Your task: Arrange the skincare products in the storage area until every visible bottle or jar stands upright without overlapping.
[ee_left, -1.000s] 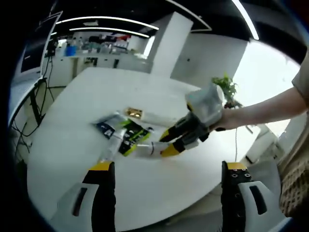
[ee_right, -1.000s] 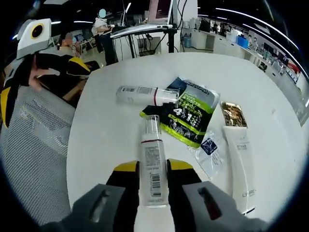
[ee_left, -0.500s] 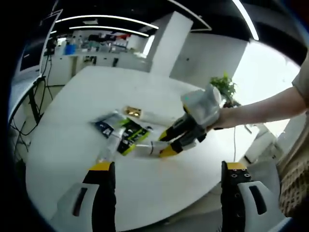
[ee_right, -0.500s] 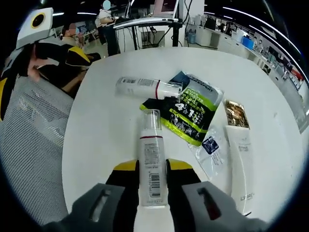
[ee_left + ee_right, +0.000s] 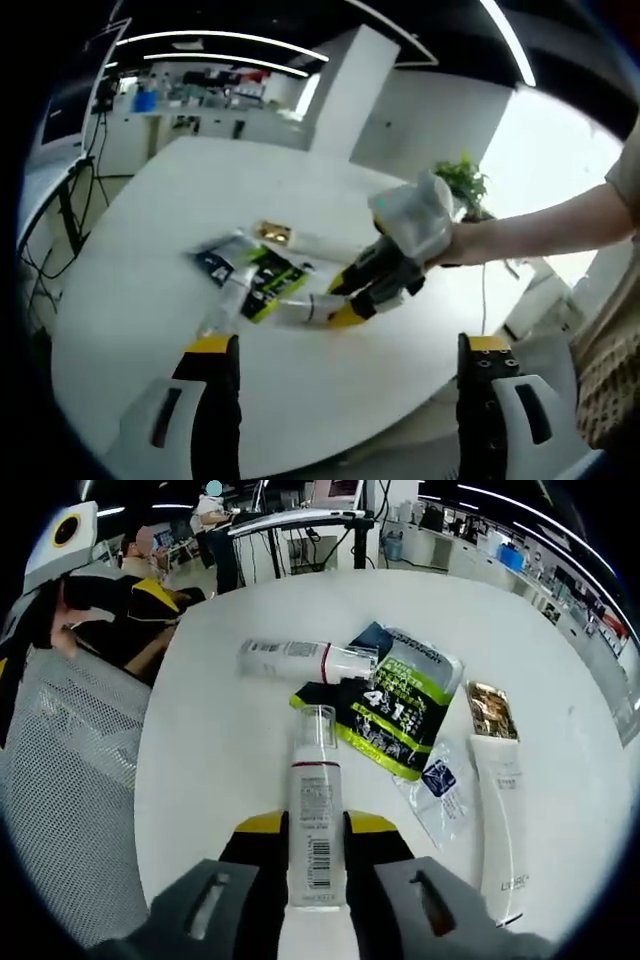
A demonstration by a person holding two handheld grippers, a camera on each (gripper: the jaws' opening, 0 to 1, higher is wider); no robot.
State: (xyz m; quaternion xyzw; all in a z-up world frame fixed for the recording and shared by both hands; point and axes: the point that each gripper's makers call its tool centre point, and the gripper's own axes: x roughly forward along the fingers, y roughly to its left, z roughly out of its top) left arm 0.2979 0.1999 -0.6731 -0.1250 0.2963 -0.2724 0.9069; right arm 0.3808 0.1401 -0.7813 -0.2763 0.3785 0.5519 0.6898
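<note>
I am holding the right gripper (image 5: pixel 316 830) clamped around a white bottle with a clear cap (image 5: pixel 315 815), which is lying along the jaws at the bottom centre of the right gripper view, its cap pointing up the frame over the white table (image 5: pixel 220 750). In the left gripper view I am seeing that same gripper (image 5: pixel 348 300) at mid-frame with the bottle (image 5: pixel 300 309) low over the tabletop. My left gripper (image 5: pixel 345 345) is idling with its jaws spread wide and nothing between them, at the bottom of its own view. By my reading the task is barely under way: nothing is standing upright yet. A second white bottle (image 5: pixel 295 661) is lying on its side in the upper middle of the right gripper view, its cap end touching a green and black pouch (image 5: pixel 390 715); a long white tube (image 5: pixel 497 820) is lying flat at the right, with a small gold sachet (image 5: pixel 486 710) just above it and a clear sachet (image 5: pixel 437 785) between tube and pouch. I am judging that the gripped bottle needs tipping upright first, then the other bottle and the tube.
</note>
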